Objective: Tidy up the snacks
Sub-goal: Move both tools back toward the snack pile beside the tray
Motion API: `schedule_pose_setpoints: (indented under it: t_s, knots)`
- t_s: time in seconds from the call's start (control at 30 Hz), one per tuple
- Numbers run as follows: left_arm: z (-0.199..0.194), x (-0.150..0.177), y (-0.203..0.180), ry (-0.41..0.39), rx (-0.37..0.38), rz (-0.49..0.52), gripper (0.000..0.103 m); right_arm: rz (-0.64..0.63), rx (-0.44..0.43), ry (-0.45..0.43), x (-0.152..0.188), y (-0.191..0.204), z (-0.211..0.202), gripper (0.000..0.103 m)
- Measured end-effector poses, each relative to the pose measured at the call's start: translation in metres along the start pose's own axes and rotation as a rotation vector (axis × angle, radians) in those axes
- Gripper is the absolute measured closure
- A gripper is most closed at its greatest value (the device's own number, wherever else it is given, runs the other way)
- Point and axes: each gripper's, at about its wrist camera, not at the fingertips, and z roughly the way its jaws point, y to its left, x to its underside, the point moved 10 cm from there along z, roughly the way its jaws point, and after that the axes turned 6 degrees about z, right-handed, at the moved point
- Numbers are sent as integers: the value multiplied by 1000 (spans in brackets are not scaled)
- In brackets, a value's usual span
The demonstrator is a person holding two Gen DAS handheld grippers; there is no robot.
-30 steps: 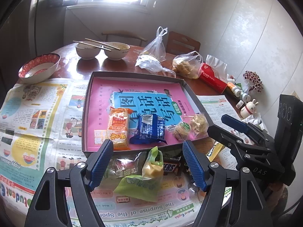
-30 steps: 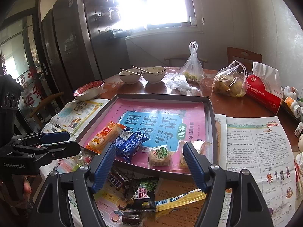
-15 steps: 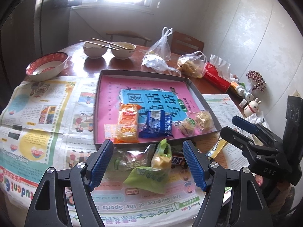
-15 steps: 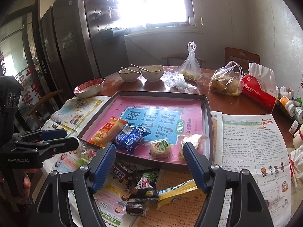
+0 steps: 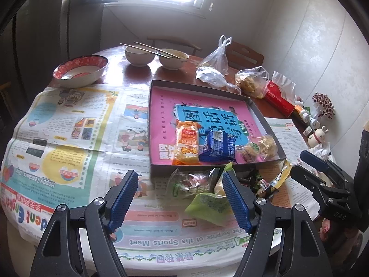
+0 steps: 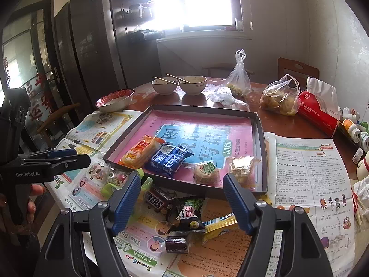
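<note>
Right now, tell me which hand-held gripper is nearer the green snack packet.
Left. The left hand-held gripper has the green snack packet just off its right finger; the right hand-held gripper hovers further right, over the dark candy wrappers.

We hold the right hand-held gripper (image 6: 182,198) jaws apart, empty, over loose snacks (image 6: 184,214) on newspaper (image 6: 311,184). Beyond, the tray (image 6: 259,138) holds four packets. The left hand-held gripper (image 6: 76,158) hovers alongside.

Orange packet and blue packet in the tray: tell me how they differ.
The orange packet is longer and narrower; the blue packet is shorter, wider and crumpled. The orange packet's wrapper is partly clear, showing pale biscuits; the blue packet is opaque foil. Both lie flat, side by side, at the tray's near edge.
</note>
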Motion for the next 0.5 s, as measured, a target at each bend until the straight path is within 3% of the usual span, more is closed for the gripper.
schedule_pose_setpoints:
  t_s: [0.5]
  knots:
    - [15,13,8,52,14,-10,26,-30,4,47,23,8,2,30]
